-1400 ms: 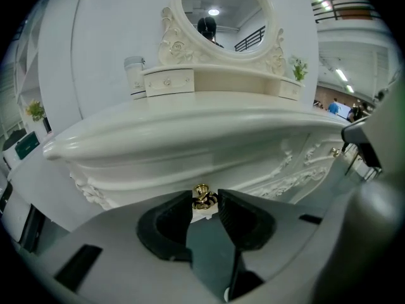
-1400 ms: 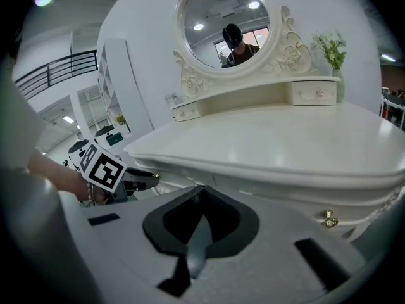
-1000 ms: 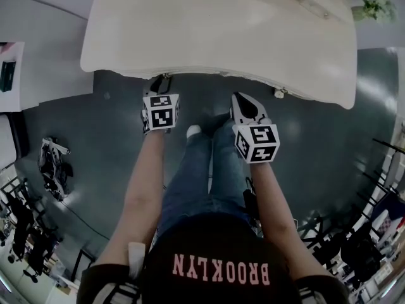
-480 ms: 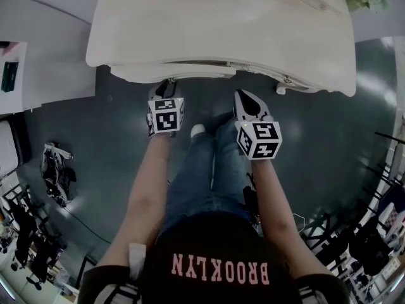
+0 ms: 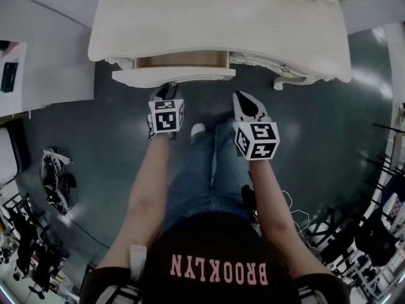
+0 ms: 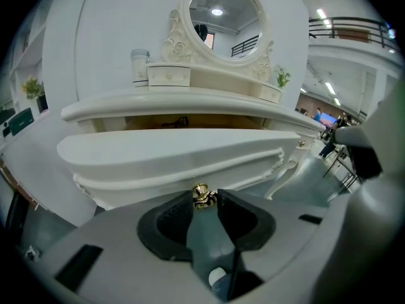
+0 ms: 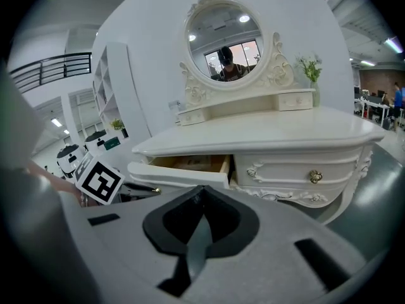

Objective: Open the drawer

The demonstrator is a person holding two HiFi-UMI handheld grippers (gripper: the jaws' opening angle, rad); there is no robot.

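A cream dressing table (image 5: 221,18) fills the top of the head view. Its left drawer (image 5: 174,75) stands pulled part way out, wooden inside showing. My left gripper (image 5: 169,86) sits at the drawer's front. In the left gripper view the gripper (image 6: 204,198) is shut on the small gold knob (image 6: 202,195) below the white drawer front (image 6: 171,154). My right gripper (image 5: 239,95) hangs to the right of the drawer, touching nothing. In its own view the right gripper (image 7: 202,189) is shut and empty, and the drawer (image 7: 186,168) shows open.
A second drawer with a gold knob (image 7: 314,177) lies closed at the table's right. An oval mirror (image 7: 224,43), small drawers and a jar (image 6: 140,65) stand on top. The person's legs (image 5: 202,163) are below the grippers. Gear lies on the floor (image 5: 56,173) at left.
The drawer has slid out from under the tabletop, from closed to part open. My left gripper came back toward the person with the knob. The right gripper shifted only slightly.
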